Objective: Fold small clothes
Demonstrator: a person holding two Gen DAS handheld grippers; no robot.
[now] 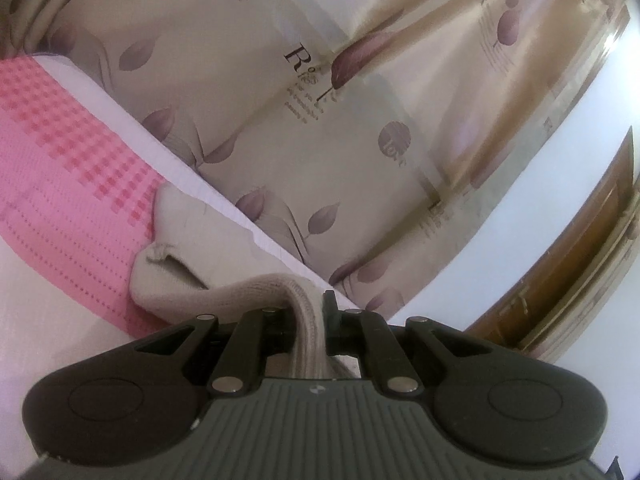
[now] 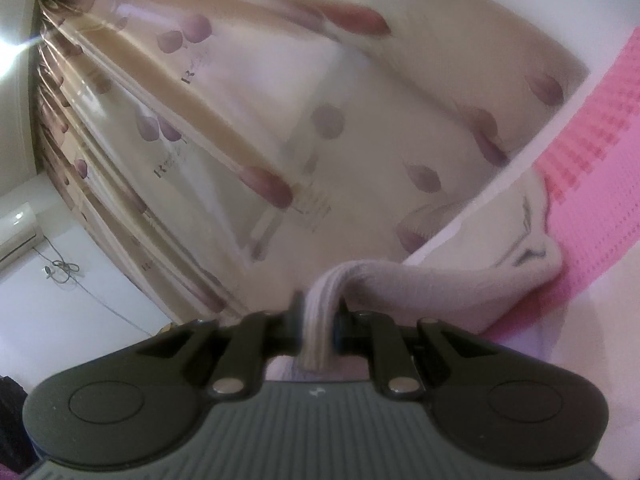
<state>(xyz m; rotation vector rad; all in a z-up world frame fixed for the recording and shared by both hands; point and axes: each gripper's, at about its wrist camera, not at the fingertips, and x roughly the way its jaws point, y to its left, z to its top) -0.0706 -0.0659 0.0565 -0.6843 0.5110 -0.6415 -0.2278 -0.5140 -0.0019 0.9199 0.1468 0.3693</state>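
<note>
A small beige knit garment (image 1: 192, 240) lies partly on a pink checked cloth (image 1: 68, 168). In the left wrist view its ribbed edge runs up between the black fingers, and my left gripper (image 1: 310, 312) is shut on that edge. The right wrist view shows the same beige garment (image 2: 480, 248) stretching away to the right toward the pink cloth (image 2: 592, 168). My right gripper (image 2: 320, 308) is shut on another ribbed corner of it, which hangs out below the fingers. Both grippers are lifted and point toward the curtain, so the garment hangs between them.
A beige curtain (image 1: 320, 100) with purple leaf prints fills the background, with the same curtain (image 2: 240, 140) in the right wrist view. A white bed edge (image 1: 132, 120) borders the pink cloth. A wooden frame (image 1: 560, 280) stands at the right, and an air conditioner (image 2: 16, 232) hangs at far left.
</note>
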